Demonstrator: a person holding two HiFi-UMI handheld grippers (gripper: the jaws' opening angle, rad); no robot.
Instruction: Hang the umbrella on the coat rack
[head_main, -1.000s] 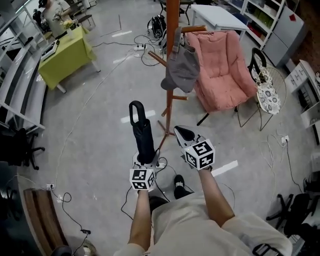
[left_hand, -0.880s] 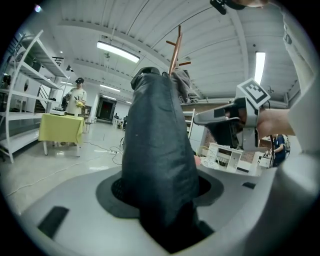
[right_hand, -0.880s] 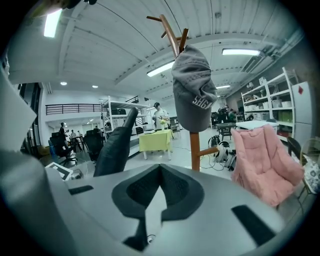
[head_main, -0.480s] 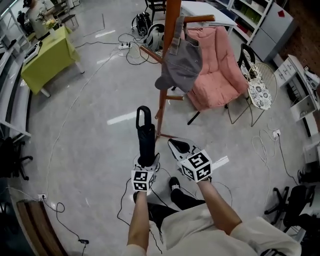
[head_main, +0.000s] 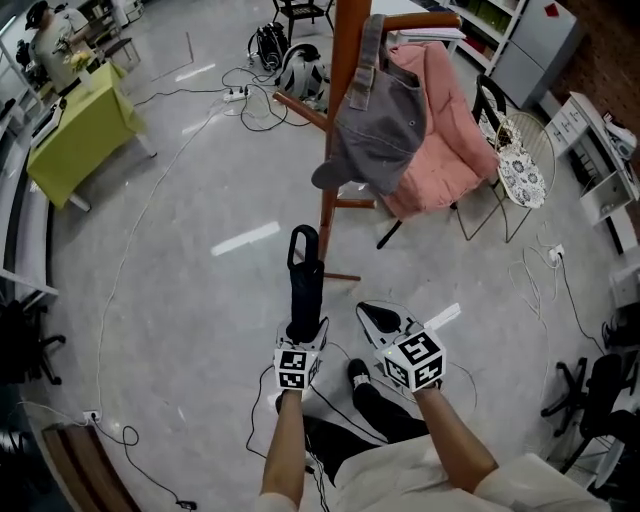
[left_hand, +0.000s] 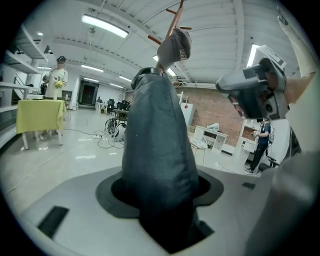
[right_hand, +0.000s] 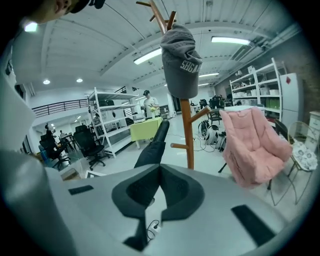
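Observation:
A folded black umbrella (head_main: 303, 290) stands upright in my left gripper (head_main: 302, 336), which is shut on its lower end; its loop handle points toward the rack. In the left gripper view the umbrella (left_hand: 157, 150) fills the space between the jaws of that gripper (left_hand: 161, 197). The orange wooden coat rack (head_main: 340, 110) rises just beyond, with a grey cap (head_main: 378, 120) hanging on it. My right gripper (head_main: 380, 320) hovers to the umbrella's right, shut and holding nothing. Ahead of that gripper (right_hand: 159, 170), its own view shows the rack (right_hand: 187, 130), the cap (right_hand: 181, 62) and the umbrella (right_hand: 152, 147).
A pink armchair (head_main: 445, 130) stands right behind the rack, and a wire chair with a patterned bag (head_main: 522, 170) is further right. A yellow-green table (head_main: 70, 135) is at far left. Cables (head_main: 250, 95) trail over the grey floor. Shelving (head_main: 590, 150) lines the right side.
The coat rack and cap now look nearer and larger. Both grippers sit lower in the view. The umbrella stays held in the left gripper.

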